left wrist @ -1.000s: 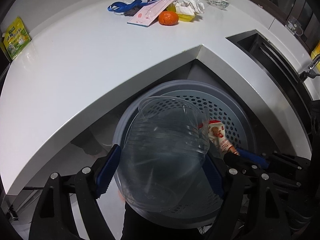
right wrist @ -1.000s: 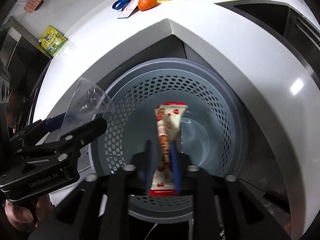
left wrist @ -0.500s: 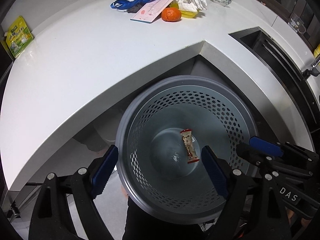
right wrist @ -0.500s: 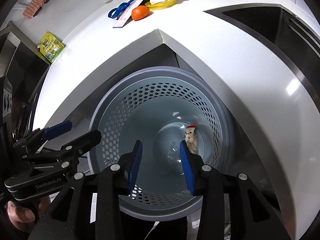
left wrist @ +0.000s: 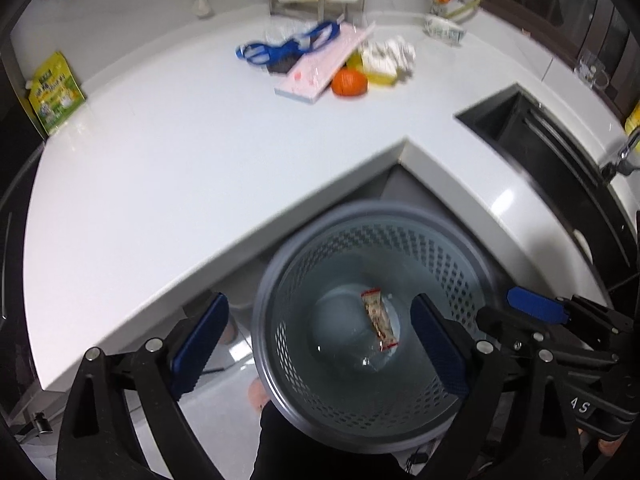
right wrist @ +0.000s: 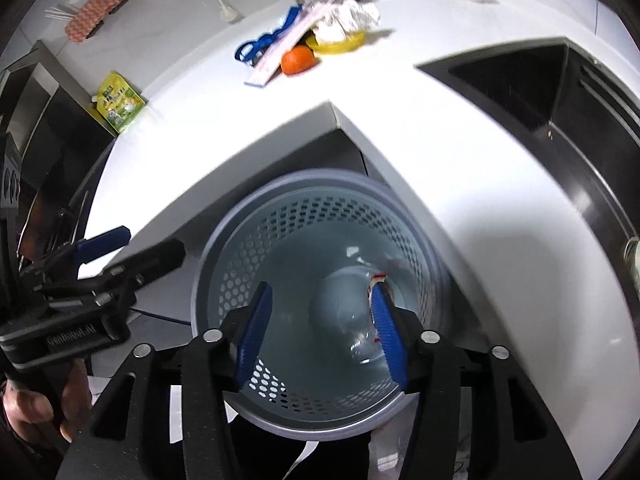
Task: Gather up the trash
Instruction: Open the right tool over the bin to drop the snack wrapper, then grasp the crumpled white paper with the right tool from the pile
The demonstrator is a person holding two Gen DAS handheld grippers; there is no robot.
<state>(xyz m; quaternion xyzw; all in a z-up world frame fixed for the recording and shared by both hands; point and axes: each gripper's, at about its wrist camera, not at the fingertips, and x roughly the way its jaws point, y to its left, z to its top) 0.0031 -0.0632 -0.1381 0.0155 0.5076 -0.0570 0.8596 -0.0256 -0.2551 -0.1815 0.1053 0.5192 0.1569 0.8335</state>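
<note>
The left hand-held gripper [left wrist: 320, 336], black with blue pads, hangs over a round grey perforated plastic waste basket [left wrist: 472, 272], its jaws very wide and opening further with nothing between them. The right hand-held gripper [right wrist: 320, 328] hangs over the same basket [right wrist: 224, 272]; its jaws are about half open and widening, and they hold nothing. At the bottom of the basket lie a red-and-white printed snack wrapper [left wrist: 378, 319] and a clear plastic cup [left wrist: 360, 354], the cup hard to make out against the pale floor of the basket. The basket stands on the floor in the inner corner of the white L-shaped desk [left wrist: 168, 184]. Farther off, toward the desk's back edge, sit an orange tangerine [left wrist: 349, 83], a pink flat box [left wrist: 316, 68], a blue lanyard [left wrist: 280, 46] and crumpled white paper in a yellow dish [left wrist: 386, 60]. A green-yellow pouch [left wrist: 56, 94] stands at the left edge, and a dark sink [left wrist: 532, 128] is cut into the right wing
</note>
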